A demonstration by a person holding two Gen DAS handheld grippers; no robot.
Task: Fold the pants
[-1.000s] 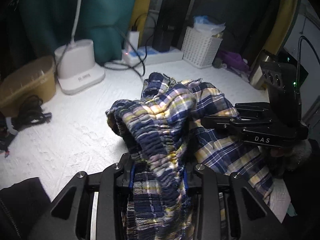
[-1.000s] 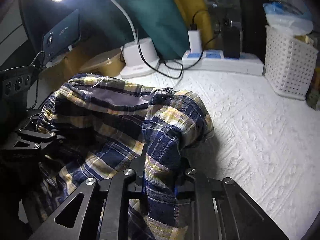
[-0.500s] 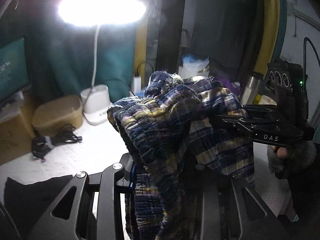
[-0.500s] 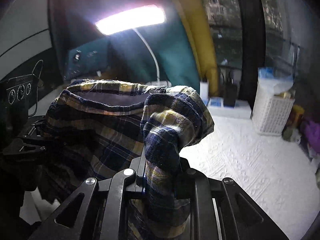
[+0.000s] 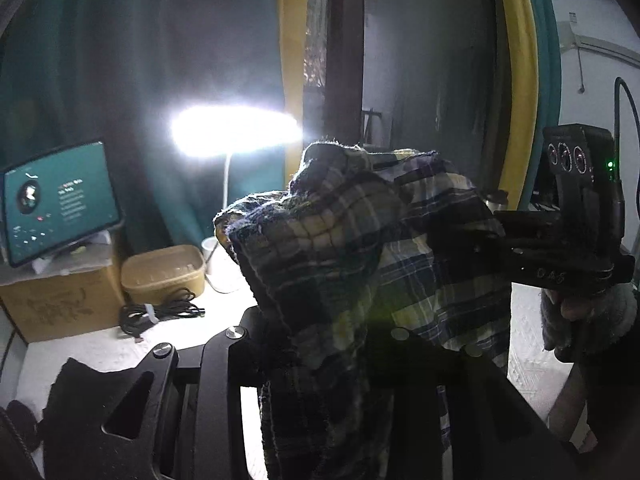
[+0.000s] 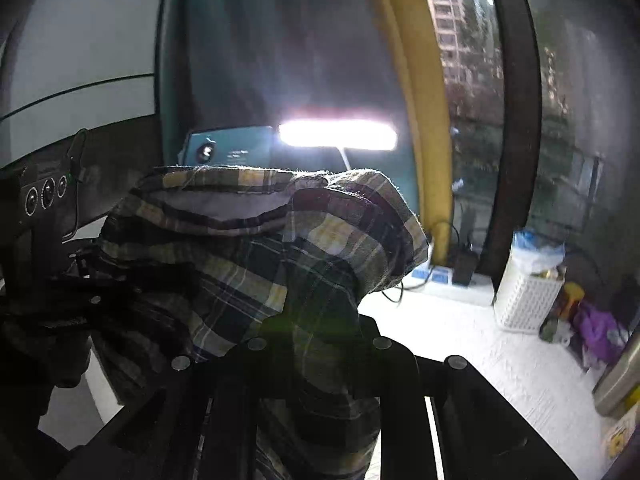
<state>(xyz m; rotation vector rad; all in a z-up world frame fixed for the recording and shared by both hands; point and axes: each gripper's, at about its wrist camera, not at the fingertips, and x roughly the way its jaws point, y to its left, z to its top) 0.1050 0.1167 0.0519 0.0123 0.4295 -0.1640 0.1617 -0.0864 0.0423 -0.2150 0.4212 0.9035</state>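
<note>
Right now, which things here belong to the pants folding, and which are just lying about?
Job: pants, left gripper and right gripper, both clamped on them.

Lying about: lamp, tablet, tan box, cable, basket, power strip.

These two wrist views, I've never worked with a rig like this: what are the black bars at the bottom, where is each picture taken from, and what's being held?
No robot here: a person carries a handheld two-finger gripper in each hand. Each picture comes from a fisheye camera on one gripper, looking forward along its fingers; those are the black bars.

In the left wrist view, the left gripper is shut on the plaid pants, and the right gripper reaches in from the side, held by a gloved hand. In the right wrist view, the right gripper is shut on another part of the pants.

Below is a white textured surface with a lit desk lamp, tablet, coiled cable, tan container, white basket and power strip.
</note>
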